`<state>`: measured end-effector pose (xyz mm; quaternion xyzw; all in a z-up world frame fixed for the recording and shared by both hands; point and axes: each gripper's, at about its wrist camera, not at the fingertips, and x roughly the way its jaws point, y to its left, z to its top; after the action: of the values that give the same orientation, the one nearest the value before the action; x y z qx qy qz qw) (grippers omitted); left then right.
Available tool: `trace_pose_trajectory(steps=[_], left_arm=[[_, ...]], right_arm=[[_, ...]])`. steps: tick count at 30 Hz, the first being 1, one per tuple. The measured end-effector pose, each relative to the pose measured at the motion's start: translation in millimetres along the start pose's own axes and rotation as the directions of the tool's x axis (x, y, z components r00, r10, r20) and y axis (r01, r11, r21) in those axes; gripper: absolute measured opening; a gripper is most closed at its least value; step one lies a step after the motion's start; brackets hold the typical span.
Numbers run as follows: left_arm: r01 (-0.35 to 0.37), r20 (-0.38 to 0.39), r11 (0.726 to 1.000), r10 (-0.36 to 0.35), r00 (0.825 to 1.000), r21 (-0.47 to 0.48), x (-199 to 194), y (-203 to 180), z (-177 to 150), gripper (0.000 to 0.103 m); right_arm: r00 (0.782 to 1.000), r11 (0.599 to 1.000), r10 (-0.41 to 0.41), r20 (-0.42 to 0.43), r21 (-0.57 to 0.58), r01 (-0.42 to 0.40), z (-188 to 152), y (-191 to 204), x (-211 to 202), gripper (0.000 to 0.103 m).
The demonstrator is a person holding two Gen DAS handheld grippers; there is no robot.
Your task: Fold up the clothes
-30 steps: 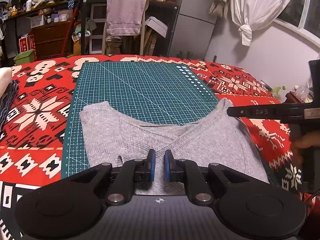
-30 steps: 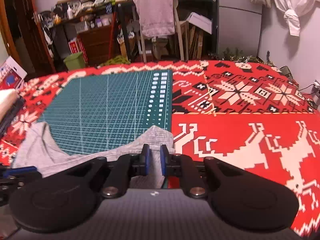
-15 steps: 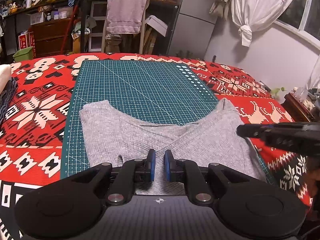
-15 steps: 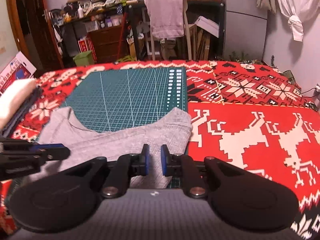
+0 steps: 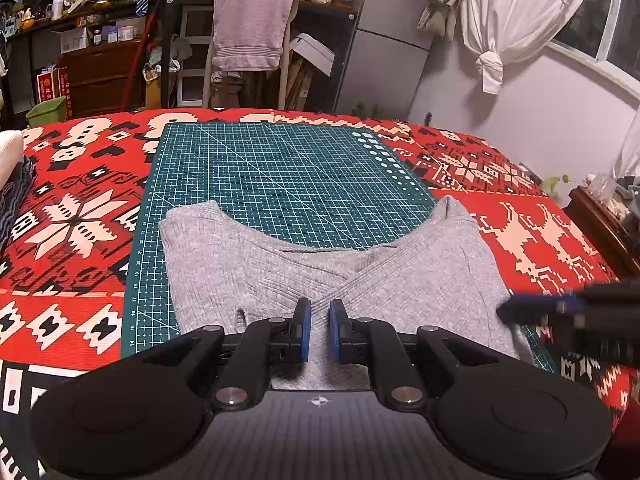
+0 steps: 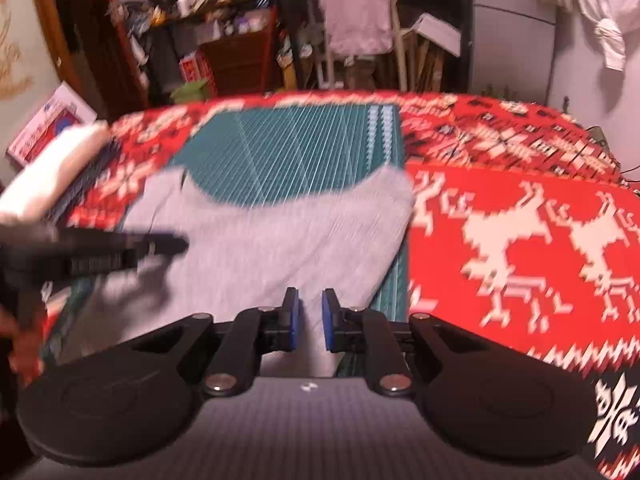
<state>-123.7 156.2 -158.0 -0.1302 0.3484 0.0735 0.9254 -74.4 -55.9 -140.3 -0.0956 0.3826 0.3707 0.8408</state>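
Observation:
A grey ribbed garment [image 5: 400, 280] lies spread on the green cutting mat [image 5: 280, 176], its curved neckline facing the far side. My left gripper [image 5: 319, 308] hovers over the garment's near middle, open by a narrow gap with nothing between the blue pads. In the left wrist view my right gripper [image 5: 504, 312] shows blurred at the garment's right edge. The right wrist view is motion-blurred: the right gripper [image 6: 307, 300] is narrowly open over the garment's [image 6: 280, 232] near right part, holding nothing. The left gripper [image 6: 180, 244] reaches in from the left above the cloth.
The mat lies on a bed covered by a red patterned blanket [image 5: 72, 220]. A stack of folded clothes [image 6: 48, 168] sits at the bed's left edge. Beyond the bed stand a chair draped with a pink towel [image 5: 250, 28], cluttered shelves and a grey cabinet.
My right gripper has pulled back toward the near edge and swung left, still moving, so its view is blurred. The left gripper and the garment have stayed put.

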Motion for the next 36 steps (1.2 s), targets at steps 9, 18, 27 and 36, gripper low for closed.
trace_pose_trajectory(steps=[9, 18, 27, 36], left_arm=[[0.007, 0.0, 1.0, -0.007, 1.0, -0.001, 0, 2, 0, 0.012], [0.021, -0.064, 1.0, -0.022, 0.998, -0.017, 0, 4, 14, 0.011], [0.163, -0.012, 0.984, -0.165, 0.986, -0.075, -32, -12, 11, 0.012], [0.21, -0.043, 0.976, -0.212, 0.976, -0.052, -33, -30, -5, 0.012]], right_arm=[[0.999, 1.0, 0.013, 0.05, 0.018, -0.014, 9, 8, -9, 0.015], [0.998, 1.0, 0.01, 0.057, -0.01, -0.01, 7, 21, -2, 0.016], [0.999, 0.999, 0.042, 0.031, -0.036, -0.041, 8, 26, 13, 0.016], [0.997, 0.999, 0.018, 0.07, -0.041, -0.015, 25, 22, 4, 0.005]])
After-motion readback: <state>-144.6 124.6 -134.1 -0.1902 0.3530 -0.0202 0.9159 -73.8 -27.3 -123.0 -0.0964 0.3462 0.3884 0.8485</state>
